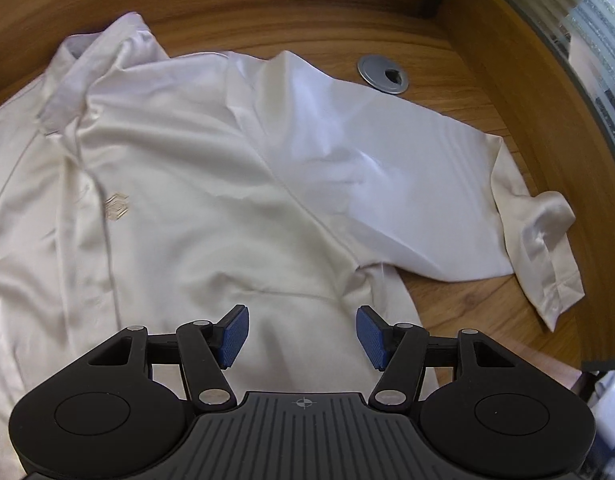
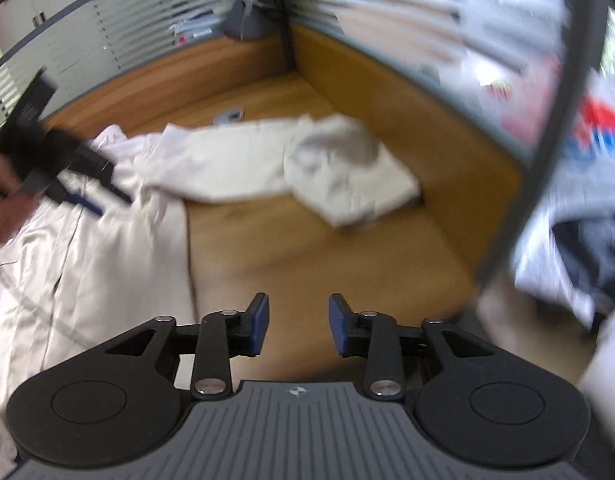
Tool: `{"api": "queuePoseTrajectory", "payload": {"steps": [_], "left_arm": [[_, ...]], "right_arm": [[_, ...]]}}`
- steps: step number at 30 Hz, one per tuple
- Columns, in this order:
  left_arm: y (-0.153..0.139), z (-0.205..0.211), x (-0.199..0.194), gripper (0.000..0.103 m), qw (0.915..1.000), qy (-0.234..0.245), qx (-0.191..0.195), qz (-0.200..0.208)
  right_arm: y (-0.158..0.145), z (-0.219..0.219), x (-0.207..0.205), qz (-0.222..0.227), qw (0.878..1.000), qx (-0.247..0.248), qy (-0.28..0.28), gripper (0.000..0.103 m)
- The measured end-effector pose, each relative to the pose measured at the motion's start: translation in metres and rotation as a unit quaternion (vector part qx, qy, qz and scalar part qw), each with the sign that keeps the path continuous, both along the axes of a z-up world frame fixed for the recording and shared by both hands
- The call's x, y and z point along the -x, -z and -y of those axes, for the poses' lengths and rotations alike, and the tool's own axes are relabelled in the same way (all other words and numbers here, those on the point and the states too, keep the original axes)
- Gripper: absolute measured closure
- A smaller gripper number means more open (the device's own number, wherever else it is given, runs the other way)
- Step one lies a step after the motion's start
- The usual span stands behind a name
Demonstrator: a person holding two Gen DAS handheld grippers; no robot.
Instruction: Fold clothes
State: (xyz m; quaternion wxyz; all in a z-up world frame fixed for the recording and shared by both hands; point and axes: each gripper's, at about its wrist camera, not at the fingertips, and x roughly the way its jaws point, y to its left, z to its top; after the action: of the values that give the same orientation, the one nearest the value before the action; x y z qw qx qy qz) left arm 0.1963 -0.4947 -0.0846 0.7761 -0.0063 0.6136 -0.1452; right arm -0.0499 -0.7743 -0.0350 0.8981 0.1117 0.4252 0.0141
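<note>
A cream, satin-smooth polo shirt (image 1: 179, 168) with a pale chest emblem lies face up and spread across the wood-grain bench (image 1: 487, 312), collar toward the far edge, its long sleeve (image 1: 419, 168) stretched out to the side with the cuff (image 1: 547, 256) crumpled near the bench's raised wooden partition. No fold shows yet in the body; judging by this, the folding has barely begun, with sleeves and body all left to turn in. The left gripper (image 1: 303, 334) hangs over the shirt's side seam, its blue-padded fingers (image 1: 235, 334) parted and empty. The right gripper (image 2: 298, 326), over bare bench beside the shirt's edge, has fingers released with nothing between them. A round grey cable grommet (image 1: 383, 73) sits beyond the sleeve.
</note>
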Motion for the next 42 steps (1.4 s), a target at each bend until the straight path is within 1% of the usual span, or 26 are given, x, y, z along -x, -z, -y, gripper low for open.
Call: {"api": "queuePoseTrajectory", "payload": {"steps": [3,5,7,11,13,17,19,22,23,24,26,27,28,30,33,34,35,36,41,42], "left_arm": [[0.004,0.008,-0.007,0.041,1.0000,0.005,-0.005,0.000],[0.006,0.013,-0.010,0.041,1.0000,0.007,-0.007,0.000],[0.006,0.018,-0.013,0.041,0.9999,0.005,-0.009,0.000],[0.003,0.026,-0.016,0.041,0.9998,0.011,-0.014,0.003],[0.001,0.032,-0.016,0.041,0.9994,0.023,-0.023,0.009],[-0.003,0.045,-0.016,0.041,0.9976,0.047,-0.041,0.030],[-0.002,0.054,-0.015,0.041,0.9963,0.065,-0.048,0.029],[-0.001,0.066,-0.010,0.042,0.9918,0.089,-0.078,0.049],[0.001,0.068,-0.008,0.044,0.9903,0.094,-0.087,0.053],[0.002,0.071,-0.006,0.051,0.9887,0.099,-0.097,0.057],[0.003,0.073,-0.004,0.059,0.9870,0.100,-0.109,0.062],[0.004,0.074,-0.003,0.064,0.9866,0.098,-0.113,0.065],[0.003,0.073,-0.002,0.067,0.9875,0.091,-0.108,0.070],[0.000,0.072,-0.002,0.076,0.9902,0.076,-0.092,0.073],[-0.003,0.078,0.000,0.083,0.9889,0.075,-0.092,0.089],[-0.004,0.080,0.001,0.084,0.9881,0.078,-0.095,0.093],[-0.004,0.082,0.001,0.085,0.9877,0.080,-0.095,0.095],[-0.004,0.083,0.001,0.086,0.9875,0.081,-0.097,0.094],[-0.002,0.088,-0.002,0.085,0.9882,0.079,-0.099,0.086],[-0.003,0.089,-0.002,0.083,0.9882,0.079,-0.099,0.087]], "right_arm": [[0.027,-0.008,0.036,-0.017,0.998,-0.054,0.026,0.062],[0.049,-0.014,0.058,-0.025,0.994,-0.098,0.043,0.062],[0.071,-0.022,0.080,-0.029,0.988,-0.139,0.062,0.062],[0.108,-0.040,0.111,-0.026,0.973,-0.201,0.106,0.062],[0.121,-0.050,0.119,-0.016,0.968,-0.217,0.123,0.062],[0.137,-0.062,0.127,-0.003,0.961,-0.234,0.149,0.062],[0.142,-0.065,0.130,0.002,0.958,-0.240,0.157,0.062],[0.147,-0.067,0.128,0.006,0.954,-0.252,0.166,0.062],[0.149,-0.067,0.127,0.006,0.952,-0.257,0.167,0.062],[0.153,-0.068,0.125,0.003,0.950,-0.263,0.166,0.062],[0.161,-0.070,0.122,-0.002,0.947,-0.275,0.165,0.061],[0.166,-0.070,0.122,-0.006,0.945,-0.281,0.165,0.061],[0.171,-0.071,0.121,-0.008,0.943,-0.288,0.165,0.061],[0.181,-0.071,0.121,-0.006,0.939,-0.301,0.167,0.061],[0.194,-0.067,0.120,-0.001,0.931,-0.320,0.173,0.061],[0.198,-0.066,0.120,0.001,0.928,-0.328,0.177,0.059],[0.203,-0.064,0.119,0.002,0.922,-0.339,0.186,0.056],[0.208,-0.062,0.119,0.009,0.916,-0.353,0.193,0.056],[0.225,-0.054,0.120,0.046,0.877,-0.427,0.214,0.056],[0.227,-0.053,0.120,0.052,0.869,-0.443,0.215,0.056]]}}
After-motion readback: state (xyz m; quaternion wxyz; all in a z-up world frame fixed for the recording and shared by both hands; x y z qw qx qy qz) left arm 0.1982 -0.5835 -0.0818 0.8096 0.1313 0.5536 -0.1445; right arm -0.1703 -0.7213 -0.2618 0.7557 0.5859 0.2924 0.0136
